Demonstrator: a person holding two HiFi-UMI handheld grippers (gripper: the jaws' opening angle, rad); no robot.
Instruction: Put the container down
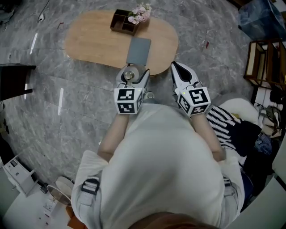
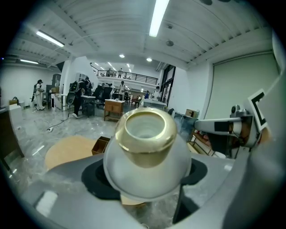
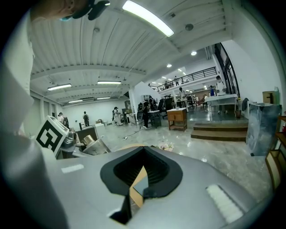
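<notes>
The left tongs [image 1: 133, 77] clasp the container [image 2: 145, 152] round its belly. It looks glossy, slippery and probably fragile. The right tongs [image 1: 179, 69] are clenched and empty.

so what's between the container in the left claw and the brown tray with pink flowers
A flat grey rectangular pad, lying on the oval wooden table between the white gold-rimmed container and the brown compartment tray; the head view shows it.

container [image 2: 145, 156] 1 | table [image 1: 94, 42] 1 | tray [image 1: 121, 22] 1 | grey mat [image 1: 139, 50] 1 | flower bunch [image 1: 140, 13] 1
</notes>
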